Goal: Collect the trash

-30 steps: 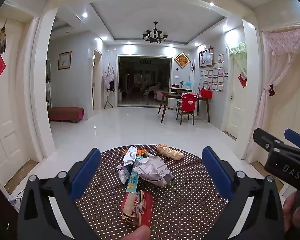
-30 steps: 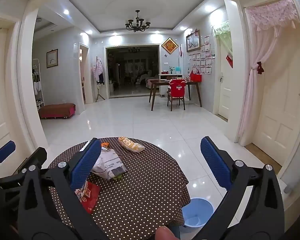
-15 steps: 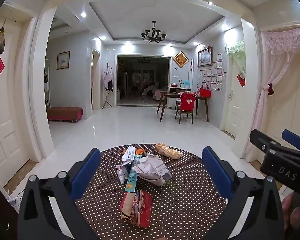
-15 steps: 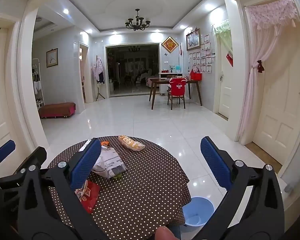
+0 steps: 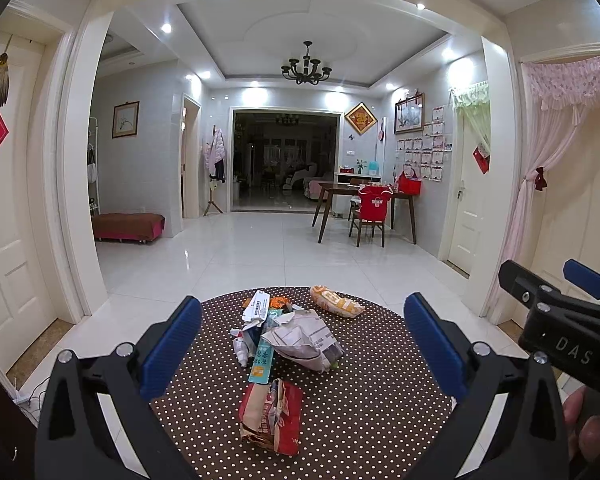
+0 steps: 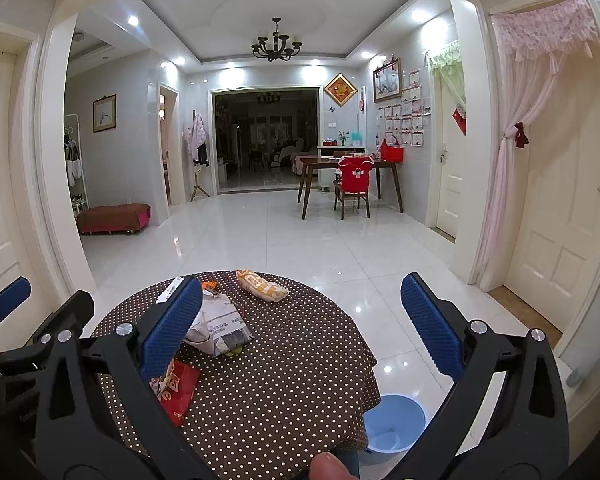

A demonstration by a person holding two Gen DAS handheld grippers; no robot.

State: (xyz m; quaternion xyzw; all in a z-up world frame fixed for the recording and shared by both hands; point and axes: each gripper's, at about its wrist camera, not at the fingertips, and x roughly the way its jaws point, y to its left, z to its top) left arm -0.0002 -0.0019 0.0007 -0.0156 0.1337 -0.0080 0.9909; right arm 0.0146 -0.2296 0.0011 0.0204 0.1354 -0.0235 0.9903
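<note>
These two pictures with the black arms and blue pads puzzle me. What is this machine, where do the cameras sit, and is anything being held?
There is no robot. A person holds a pair of tongs in each hand, and each carries a wide-angle camera looking forward between its blue pads.

One picture is from the left tongs, with the right tongs showing at its edge. The other is from the right tongs.

Below is a round table in a dotted cloth. On it lie a red packet, crumpled paper and a yellow wrapper. A blue bin stands on the floor beside it.

Both tongs are open and hold nothing.
</note>
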